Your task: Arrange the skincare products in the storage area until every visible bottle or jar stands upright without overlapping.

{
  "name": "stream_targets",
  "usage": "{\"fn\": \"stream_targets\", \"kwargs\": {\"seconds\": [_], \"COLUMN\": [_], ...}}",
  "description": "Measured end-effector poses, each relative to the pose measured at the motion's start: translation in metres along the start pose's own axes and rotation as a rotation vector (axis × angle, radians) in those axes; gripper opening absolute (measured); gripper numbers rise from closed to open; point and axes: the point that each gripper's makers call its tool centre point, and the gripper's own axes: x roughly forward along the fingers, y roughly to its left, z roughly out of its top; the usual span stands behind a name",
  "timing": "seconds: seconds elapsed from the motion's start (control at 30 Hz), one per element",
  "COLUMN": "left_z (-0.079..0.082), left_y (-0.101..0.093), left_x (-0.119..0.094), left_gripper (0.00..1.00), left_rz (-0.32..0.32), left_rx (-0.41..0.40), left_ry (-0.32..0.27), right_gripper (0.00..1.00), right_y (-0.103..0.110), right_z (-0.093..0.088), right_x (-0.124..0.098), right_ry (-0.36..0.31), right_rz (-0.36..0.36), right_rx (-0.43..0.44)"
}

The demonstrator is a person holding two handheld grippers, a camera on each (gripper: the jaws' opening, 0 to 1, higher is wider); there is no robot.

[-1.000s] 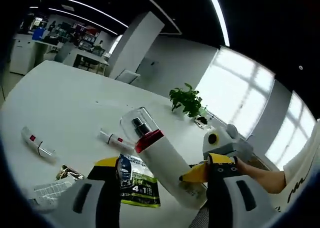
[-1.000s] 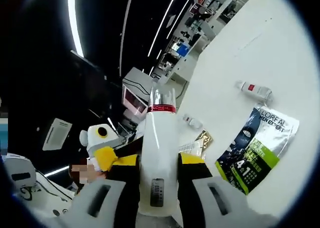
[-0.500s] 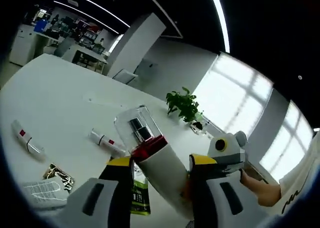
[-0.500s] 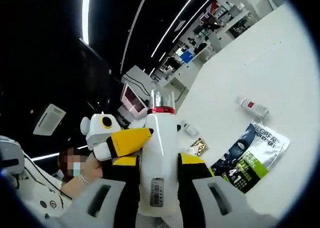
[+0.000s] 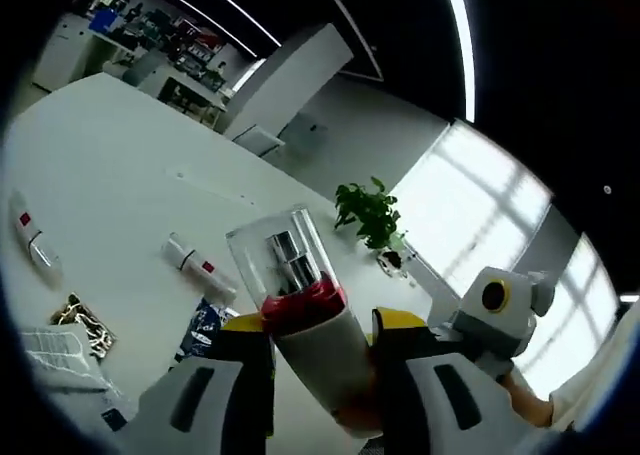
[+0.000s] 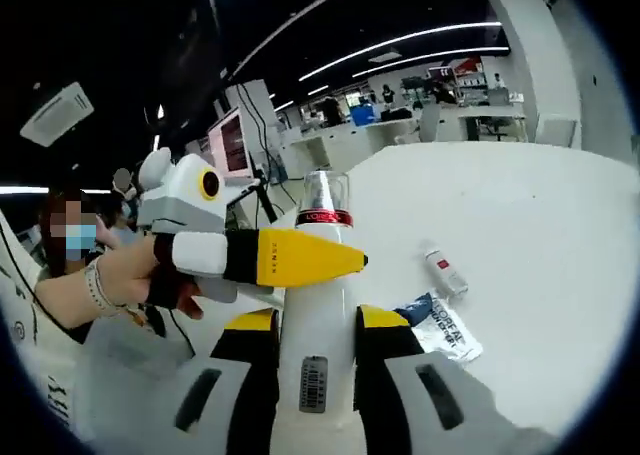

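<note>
Left tongs (image 5: 318,337) and right tongs (image 6: 312,333) both clamped on white pump bottle (image 6: 315,305), above white table (image 6: 520,225)

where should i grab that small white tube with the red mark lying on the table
Take the small white tube across its middle, coming straight down from above. It lies flat on the white table with bare surface along both long sides, so the jaws can straddle its narrow width. Both grippers are now closed on the white pump bottle, so one must let go first.

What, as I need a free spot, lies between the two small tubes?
Bare table in the left gripper view, between the outer tube and the tube nearer the bottle; bottle.
</note>
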Motion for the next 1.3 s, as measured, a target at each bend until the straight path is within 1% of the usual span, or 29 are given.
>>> {"fn": "stream_targets", "kwargs": {"seconds": [0.13, 0.27, 0.3, 0.4, 0.47, 0.5, 0.57, 0.7, 0.9, 1.0, 1.07, 1.1, 1.13, 1.2, 1.3], "left_z": [-0.006, -0.012, -0.015, -0.015, -0.014, -0.013, -0.014, -0.012, -0.019, -0.022, -0.023, -0.023, -0.025, -0.029, -0.034], "left_y": [0.001, 0.002, 0.003, 0.0, -0.003, -0.006, -0.01, -0.022, -0.032, -0.034, -0.034, -0.036, -0.038, -0.035, -0.035], "left_x": [0.004, 0.009, 0.011, 0.016, 0.02, 0.023, 0.027, 0.035, 0.049, 0.055, 0.059, 0.061, 0.062, 0.064, 0.069], "left_gripper": [0.31, 0.31, 0.31, 0.3, 0.29, 0.28, 0.28, 0.25, 0.23, 0.23, 0.23, 0.23, 0.23, 0.23, 0.23], "left_rz": [0.006, 0.012, 0.009, 0.001, -0.004, -0.009, -0.026, -0.054, -0.083, -0.087, -0.08, -0.083, -0.089, -0.086, -0.091], "left_rx": [-0.028, -0.023, -0.043, -0.033, -0.004, 0.027, 0.074, 0.096, 0.191, 0.214, 0.25, 0.317, 0.363, 0.402, 0.392], "left_ry": [0.008, 0.035, 0.056, 0.051, 0.04, 0.039, 0.049, 0.032, 0.076, 0.088, 0.096, 0.092, 0.095, 0.129, 0.127], "right_gripper": [0.27, 0.27, 0.27, 0.28, 0.28, 0.28, 0.28, 0.28, 0.28, 0.28, 0.29, 0.29, 0.29, 0.29, 0.29], "right_y": [-0.002, -0.006, -0.008, -0.015, -0.021, -0.023, -0.026, -0.033, -0.044, -0.051, -0.054, -0.054, -0.054, -0.055, -0.056], "right_z": [-0.006, -0.013, -0.015, -0.016, -0.017, -0.018, -0.02, -0.022, -0.031, -0.033, -0.036, -0.038, -0.039, -0.046, -0.051], "right_x": [-0.001, -0.001, -0.002, -0.003, -0.005, -0.007, -0.008, -0.016, -0.024, -0.025, -0.026, -0.027, -0.028, -0.028, -0.03], "right_ry": [-0.001, 0.031, 0.043, 0.051, 0.059, 0.067, 0.077, 0.055, 0.084, 0.094, 0.1, 0.106, 0.115, 0.137, 0.147], "right_rz": [-0.011, -0.051, -0.058, -0.082, -0.11, -0.125, -0.134, -0.147, -0.146, -0.139, -0.132, -0.13, -0.128, -0.111, -0.103], "right_rx": [0.03, -0.016, -0.021, -0.028, -0.046, -0.057, -0.062, -0.034, -0.035, -0.037, -0.052, -0.055, -0.063, -0.074, -0.093]}}
